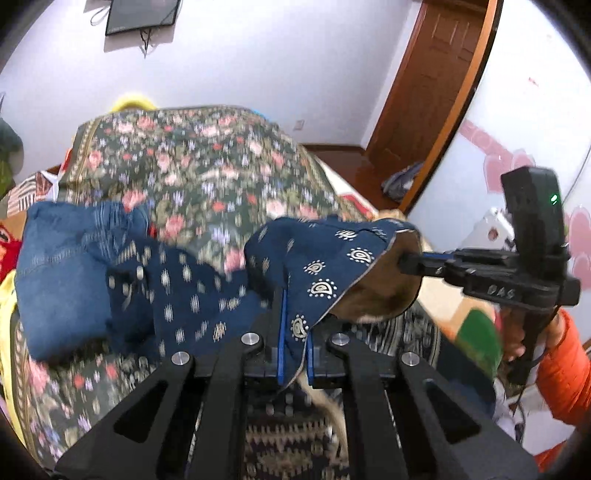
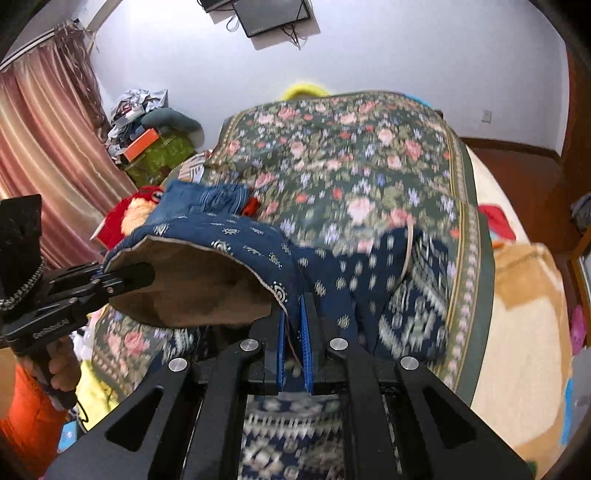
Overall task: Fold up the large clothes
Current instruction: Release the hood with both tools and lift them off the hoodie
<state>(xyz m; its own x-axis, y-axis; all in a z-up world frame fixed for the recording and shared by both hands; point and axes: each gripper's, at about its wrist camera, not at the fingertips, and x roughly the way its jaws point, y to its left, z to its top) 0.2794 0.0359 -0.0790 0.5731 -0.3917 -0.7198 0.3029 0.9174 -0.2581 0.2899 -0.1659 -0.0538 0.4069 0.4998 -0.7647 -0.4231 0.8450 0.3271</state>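
Both tongs, the left gripper (image 1: 294,321) and right gripper (image 2: 294,325), sit clamped on the navy garment's (image 1: 325,266) hem above the floral quilt (image 1: 192,166); lift evenly, keeping that edge taut.

Floral bedspread (image 2: 369,155) covers the bed. Wall-mounted monitor (image 2: 275,14) up top, cables dangling. Pink curtain (image 2: 40,140) on left, clutter pile (image 2: 144,122) beside it. Wooden door (image 1: 428,85) on right. Folded jeans (image 1: 62,266) on bed.

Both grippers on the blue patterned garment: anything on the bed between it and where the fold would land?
Yes. Folded blue jeans lie on the floral bedspread just beyond the blue patterned garment, on the left gripper side. The right gripper side looks free of loose items. Both hold the hem, lifted.
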